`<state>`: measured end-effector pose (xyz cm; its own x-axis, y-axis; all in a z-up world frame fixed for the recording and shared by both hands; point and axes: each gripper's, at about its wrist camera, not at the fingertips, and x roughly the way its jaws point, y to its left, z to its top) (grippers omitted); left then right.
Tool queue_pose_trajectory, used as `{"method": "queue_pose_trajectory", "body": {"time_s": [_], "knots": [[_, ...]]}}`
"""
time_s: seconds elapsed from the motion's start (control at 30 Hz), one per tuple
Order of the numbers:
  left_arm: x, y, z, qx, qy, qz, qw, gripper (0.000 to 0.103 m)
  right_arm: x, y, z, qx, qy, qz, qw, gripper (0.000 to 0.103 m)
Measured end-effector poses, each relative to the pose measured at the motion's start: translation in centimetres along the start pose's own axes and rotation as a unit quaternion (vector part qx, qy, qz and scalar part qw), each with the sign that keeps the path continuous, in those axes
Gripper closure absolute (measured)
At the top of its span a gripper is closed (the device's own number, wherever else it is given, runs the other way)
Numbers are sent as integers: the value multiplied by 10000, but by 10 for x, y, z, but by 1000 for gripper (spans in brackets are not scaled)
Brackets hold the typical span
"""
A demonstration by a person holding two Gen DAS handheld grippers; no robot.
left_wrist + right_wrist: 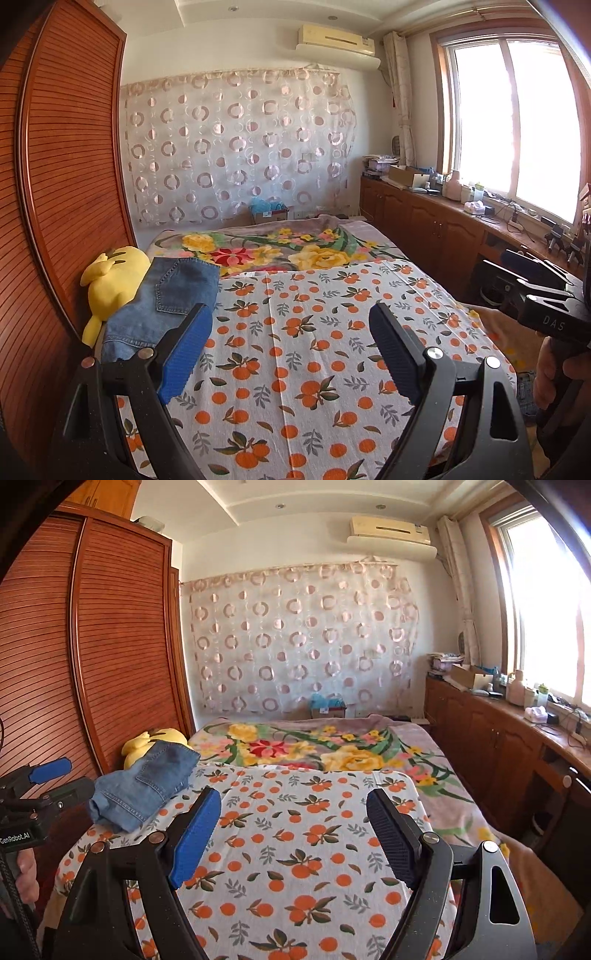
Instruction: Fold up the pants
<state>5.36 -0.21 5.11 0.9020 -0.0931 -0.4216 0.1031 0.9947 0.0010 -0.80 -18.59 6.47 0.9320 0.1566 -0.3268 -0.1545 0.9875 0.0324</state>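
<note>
Folded blue denim pants [162, 299] [147, 782] lie at the left edge of the bed, resting partly against a yellow plush toy [112, 280] [155, 738]. My left gripper [290, 347] hovers open above the orange-print sheet [295, 369], its left finger just right of the pants, with nothing between the fingers. My right gripper [293, 834] is open too, over the same sheet [295, 867], to the right of the pants and clear of them. Each wrist view shows the other gripper at its edge, held by a hand.
A slatted wooden wardrobe [66, 166] stands close along the bed's left side. A floral blanket [277, 251] covers the far half of the bed. Wooden cabinets [443, 225] with clutter run under the window on the right. A narrow floor gap separates bed and cabinets.
</note>
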Motion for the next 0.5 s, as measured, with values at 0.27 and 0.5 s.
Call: {"method": "queue_pose_trajectory", "body": {"time_s": [0.27,0.5], "knots": [[-11,3,-9,-55,32,81,9999,16,-7,1,-7,-9,24,4,10000,20],[-14,8,-20,-111,83,91,9999,16,-1,1,-9,-3,85,74,9999,20]]}}
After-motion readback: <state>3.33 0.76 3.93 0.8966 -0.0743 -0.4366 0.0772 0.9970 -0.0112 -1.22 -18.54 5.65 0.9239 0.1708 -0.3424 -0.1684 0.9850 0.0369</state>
